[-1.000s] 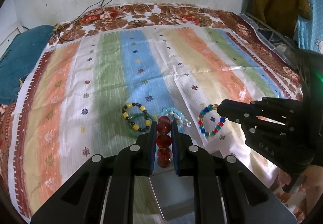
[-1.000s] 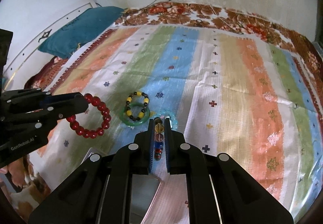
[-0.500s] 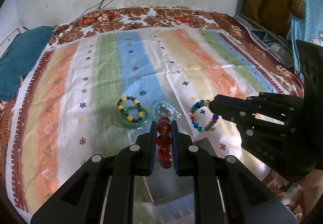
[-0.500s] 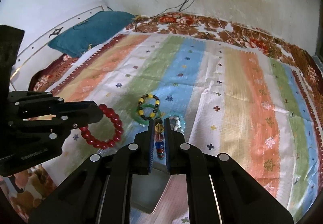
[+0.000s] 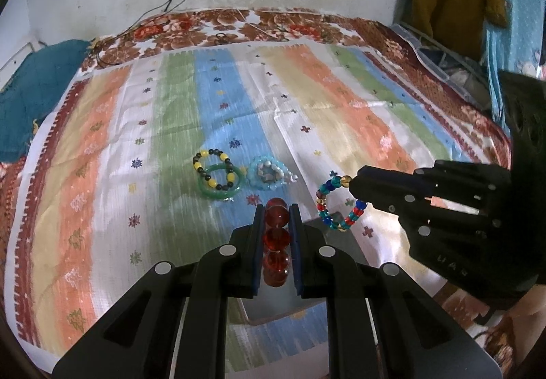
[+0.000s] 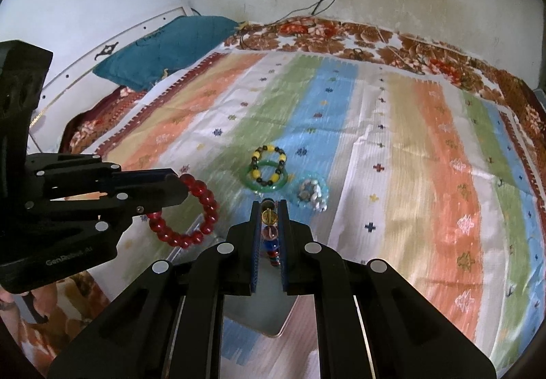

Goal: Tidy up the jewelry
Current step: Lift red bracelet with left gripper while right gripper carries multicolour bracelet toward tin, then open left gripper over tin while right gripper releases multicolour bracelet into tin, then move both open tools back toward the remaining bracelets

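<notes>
Bracelets, two held: red bead bracelet point(image 6: 186, 213) clamped in the left gripper point(image 5: 276, 225), multicoloured bead bracelet point(image 5: 336, 205) clamped in the right gripper point(image 6: 269, 218), both hanging clear of the striped cloth point(image 5: 341, 99). Remaining bracelets, yellow-and-black point(image 5: 213, 169) over green bangle point(image 5: 220, 182), pale blue one point(image 5: 269, 176) just beside, lie ahead of both jaws. Grey tray point(image 6: 262, 310) sits directly beneath each gripper, likely the drop point; neither is clearly nearer.

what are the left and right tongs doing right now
Left tongs: shut on the red bead bracelet.
Right tongs: shut on the multicolor bead bracelet.
</notes>
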